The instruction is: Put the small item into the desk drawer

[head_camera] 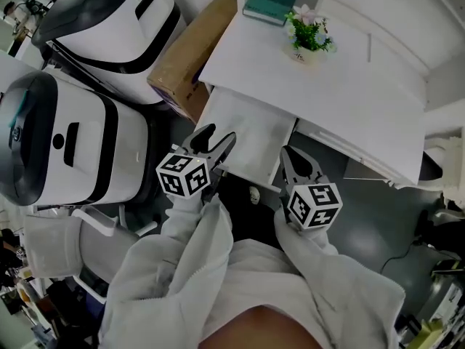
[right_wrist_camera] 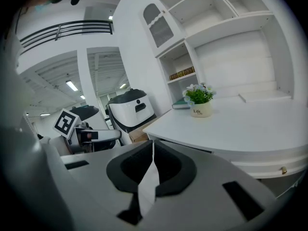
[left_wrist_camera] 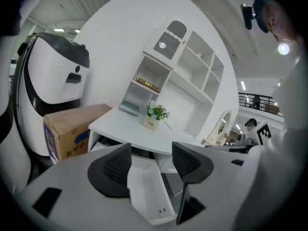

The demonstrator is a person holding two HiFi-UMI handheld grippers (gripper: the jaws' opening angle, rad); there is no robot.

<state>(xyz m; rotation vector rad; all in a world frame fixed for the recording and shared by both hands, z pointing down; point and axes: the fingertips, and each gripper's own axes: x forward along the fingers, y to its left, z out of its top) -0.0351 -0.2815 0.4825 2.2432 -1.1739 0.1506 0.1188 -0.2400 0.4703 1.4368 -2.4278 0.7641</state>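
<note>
The white desk (head_camera: 349,86) has its drawer (head_camera: 247,133) pulled out toward me, and the drawer looks bare inside. My left gripper (head_camera: 219,138) hovers over the drawer's front left part, jaws open with nothing between them. In the left gripper view the drawer (left_wrist_camera: 144,191) shows through the gap of that gripper (left_wrist_camera: 151,165). My right gripper (head_camera: 287,155) sits at the drawer's front right corner, and in its own view it (right_wrist_camera: 152,165) is shut on a thin white item (right_wrist_camera: 148,184) that sticks out between the pads.
On the desk stand a small potted plant (head_camera: 309,35) and a teal book (head_camera: 269,2). A cardboard box (head_camera: 192,53) and two big white machines (head_camera: 65,140) stand left of the desk. A tiny pale object (head_camera: 253,194) lies in the dark space under the drawer.
</note>
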